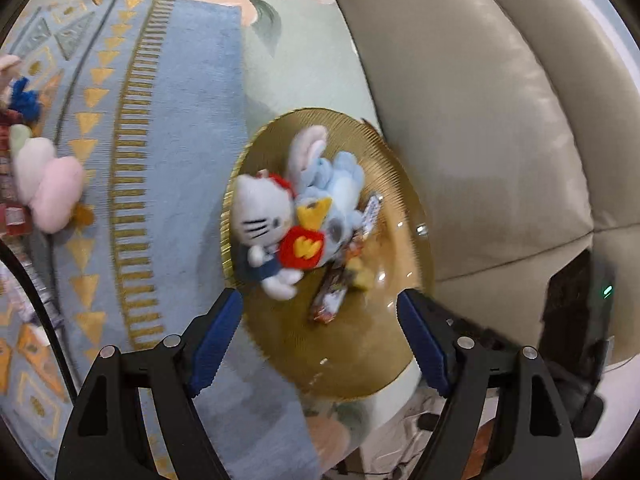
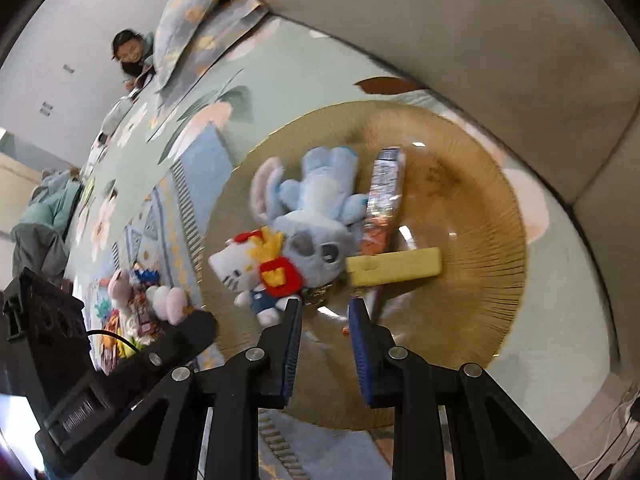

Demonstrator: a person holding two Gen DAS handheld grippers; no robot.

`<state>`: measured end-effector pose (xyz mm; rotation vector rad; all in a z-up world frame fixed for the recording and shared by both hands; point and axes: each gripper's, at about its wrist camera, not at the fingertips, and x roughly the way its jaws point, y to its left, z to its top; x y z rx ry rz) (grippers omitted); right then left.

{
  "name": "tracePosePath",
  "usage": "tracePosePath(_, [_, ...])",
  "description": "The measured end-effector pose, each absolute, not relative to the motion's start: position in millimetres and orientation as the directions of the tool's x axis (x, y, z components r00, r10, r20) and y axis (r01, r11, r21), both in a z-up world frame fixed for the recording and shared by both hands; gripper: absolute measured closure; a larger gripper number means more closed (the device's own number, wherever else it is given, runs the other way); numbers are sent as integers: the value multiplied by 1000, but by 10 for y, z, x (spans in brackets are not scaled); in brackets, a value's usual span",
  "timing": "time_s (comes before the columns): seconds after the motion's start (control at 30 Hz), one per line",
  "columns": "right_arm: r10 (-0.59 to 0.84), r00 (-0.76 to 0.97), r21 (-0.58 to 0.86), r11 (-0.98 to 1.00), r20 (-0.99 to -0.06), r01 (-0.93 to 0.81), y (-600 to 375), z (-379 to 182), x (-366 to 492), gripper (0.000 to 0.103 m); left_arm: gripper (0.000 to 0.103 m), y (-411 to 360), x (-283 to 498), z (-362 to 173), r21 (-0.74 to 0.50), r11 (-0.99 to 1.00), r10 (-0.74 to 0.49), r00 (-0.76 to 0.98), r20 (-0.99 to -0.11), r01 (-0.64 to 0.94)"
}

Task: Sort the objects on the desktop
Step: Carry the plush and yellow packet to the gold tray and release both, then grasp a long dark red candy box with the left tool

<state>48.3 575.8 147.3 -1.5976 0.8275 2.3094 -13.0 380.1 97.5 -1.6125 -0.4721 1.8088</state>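
Snack packets (image 2: 382, 196) half-hidden under plush (image 2: 316, 220)

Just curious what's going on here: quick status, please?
Left gripper open, empty. Right gripper open, empty, over gold plate. Plush toys, snack packs already on plate.

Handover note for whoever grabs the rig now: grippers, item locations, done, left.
Left gripper: open, empty, above the near rim of the gold plate.
Right gripper: fingers partly apart, holding nothing, over the same plate.
On the plate: white cat plush, blue plush, snack packet, yellow block.
Left to sort: pile by the pink plush on the rug.
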Motion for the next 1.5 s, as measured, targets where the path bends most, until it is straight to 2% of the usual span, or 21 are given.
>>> tracePosePath(0.2, [-160, -394, 294, -906, -905, -306, 5210, 1569, 293, 80, 24, 3327, -50, 990, -619, -758, 641, -56, -766, -205])
tracePosePath(0.47, [-299, -296, 340, -935, -907, -97, 4290, 1373, 94, 80, 24, 2282, 74, 830, -525, -851, 523, -113, -845, -17])
tracePosePath(0.73, [-292, -82, 275, -946, -953, 172, 3205, 789, 21, 80, 24, 970, 314, 657, -325, -908, 267, -235, -935, 263])
tracePosePath(0.93, [-241, -71, 208, -927, -968, 314, 2636, 587, 14, 80, 24, 210, 321, 516, -155, -899, 41, -275, -961, 409])
tracePosePath(1.1, [-202, -88, 165, -933, -975, 319, 2394, 404, -57, 80, 24, -198, 260, 423, -141, -865, -11, -298, -954, 482])
tracePosePath(1.27, [-152, -82, 125, -955, -985, 267, 2358, 111, -15, 70, 24, -225, 241, 63, -113, -880, -18, -270, -963, 461])
tracePosePath(1.37, [-167, -121, 128, -953, -979, 276, 2327, 118, 65, 54, 5, -140, 220, 51, -106, -902, -26, -298, -954, 419])
tracePosePath(1.4, [-184, -130, 139, -945, -974, 298, 2287, 104, 98, 40, 0, -103, 192, 24, -102, -912, -24, -299, -954, 396])
tracePosePath(1.5, [-180, -153, 102, -905, -972, 413, 2065, 11, 222, 0, 0, -24, 183, 1, -53, -927, -83, -340, -937, 371])
